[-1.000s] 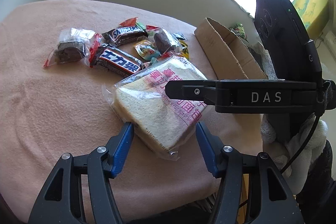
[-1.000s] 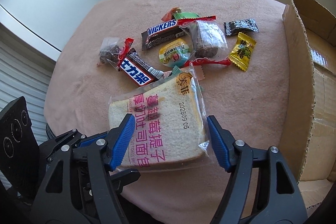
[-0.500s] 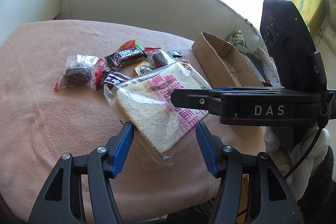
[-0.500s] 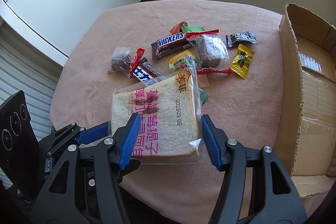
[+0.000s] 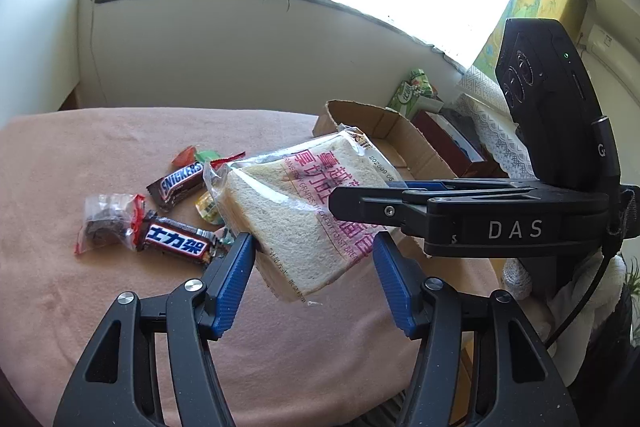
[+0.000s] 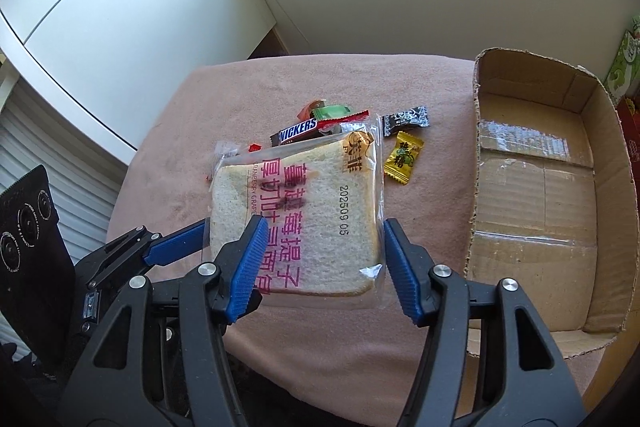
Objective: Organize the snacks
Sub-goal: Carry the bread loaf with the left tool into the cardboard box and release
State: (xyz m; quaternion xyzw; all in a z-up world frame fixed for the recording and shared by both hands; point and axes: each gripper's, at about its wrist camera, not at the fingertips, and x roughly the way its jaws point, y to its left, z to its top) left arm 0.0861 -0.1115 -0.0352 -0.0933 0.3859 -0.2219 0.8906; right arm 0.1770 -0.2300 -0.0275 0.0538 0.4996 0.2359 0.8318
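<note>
A bagged slice of toast [image 5: 304, 211] with pink print is lifted above the pink table cover [image 5: 80, 291]. My right gripper [image 6: 322, 259] is shut on the toast [image 6: 296, 211], its blue pads pressing both sides. My left gripper [image 5: 312, 275] sits around the toast's lower edge with a gap at its right pad, so it looks open. The right gripper's body [image 5: 460, 215] crosses the left wrist view. The left gripper [image 6: 160, 251] shows at lower left in the right wrist view.
Loose snacks lie on the cover: a Snickers bar [image 5: 180, 183], a second Snickers bar with Chinese print [image 5: 176, 247], a clear bag with a brown cake [image 5: 108, 223], a yellow candy [image 6: 404, 157], a black candy [image 6: 406, 121]. An open, empty cardboard box [image 6: 532, 195] stands to the right.
The toast has risen off the cover and tilted up, carried by the right gripper. Both views have lifted, showing the windowsill and the box interior.
</note>
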